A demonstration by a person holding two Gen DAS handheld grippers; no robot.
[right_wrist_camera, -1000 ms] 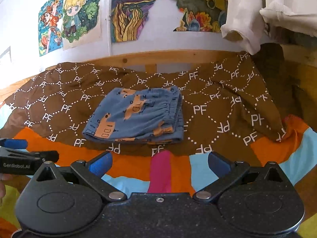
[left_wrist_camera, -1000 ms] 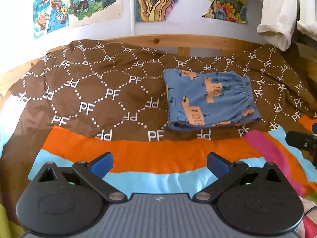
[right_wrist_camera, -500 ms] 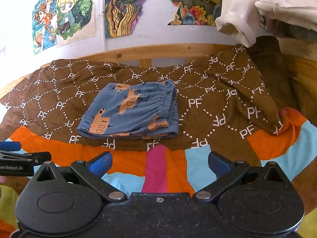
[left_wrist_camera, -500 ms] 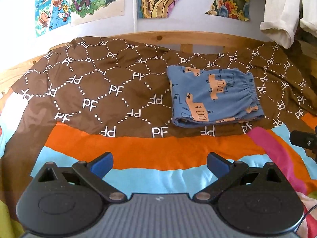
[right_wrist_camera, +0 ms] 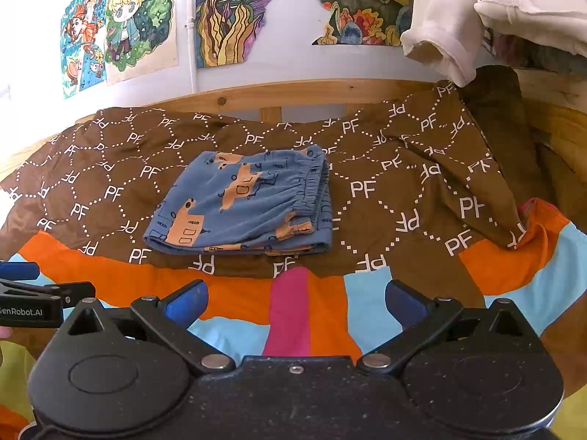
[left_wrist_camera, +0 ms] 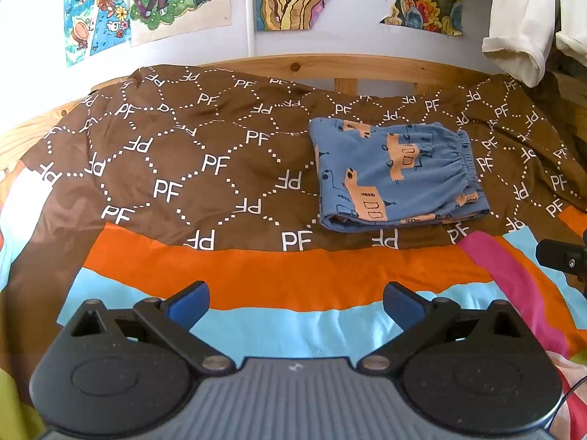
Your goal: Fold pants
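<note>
The blue pants (left_wrist_camera: 396, 176) with orange vehicle prints lie folded in a compact rectangle on the brown "PF" blanket (left_wrist_camera: 183, 168); they also show in the right wrist view (right_wrist_camera: 245, 205), waistband to the right. My left gripper (left_wrist_camera: 295, 302) is open and empty, held back over the striped cover, well short of the pants. My right gripper (right_wrist_camera: 293, 302) is open and empty, also back from the pants. The left gripper's tip shows at the left edge of the right wrist view (right_wrist_camera: 33, 293).
A wooden bed frame (left_wrist_camera: 348, 69) runs behind the blanket, with posters (left_wrist_camera: 146, 3) on the wall. White clothes (right_wrist_camera: 477, 11) hang at the upper right. A striped orange, blue and pink cover (right_wrist_camera: 290, 315) lies in front of the pants.
Both grippers have pulled back and lifted slightly away from the folded pants, which sit a little farther off. The pants have not moved.
</note>
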